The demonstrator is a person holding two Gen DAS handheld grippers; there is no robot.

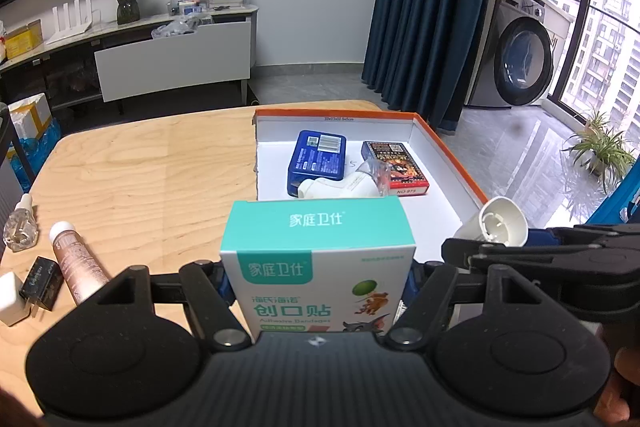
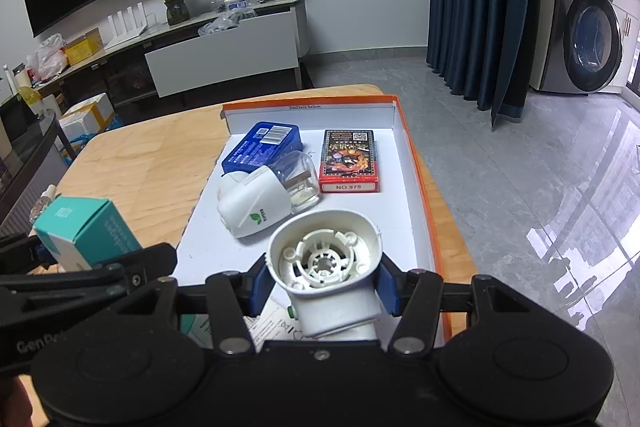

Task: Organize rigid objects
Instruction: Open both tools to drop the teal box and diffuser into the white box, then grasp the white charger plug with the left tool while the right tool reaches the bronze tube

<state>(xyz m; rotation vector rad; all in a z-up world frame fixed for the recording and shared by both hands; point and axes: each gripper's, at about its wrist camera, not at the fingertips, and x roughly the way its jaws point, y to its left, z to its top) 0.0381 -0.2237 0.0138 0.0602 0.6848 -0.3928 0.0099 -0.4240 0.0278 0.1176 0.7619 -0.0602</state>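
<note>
Clamping bandage box [image 1: 318, 259] between left fingers [image 1: 224, 287].

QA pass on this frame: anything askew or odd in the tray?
One thing: the white plug-in device with its clear bottle lies tipped on its side, leaning against the blue tin. The card pack lies flat. No spill or damage visible in the tray.

Bright daylight from window [image 1: 608, 39] at far right, glare on glossy floor [image 2: 568, 195] w/ pale reflections, soft shadows on table [image 1: 132, 163], both views sharp at centre, strong fisheye bending at edges, corners dark.
</note>
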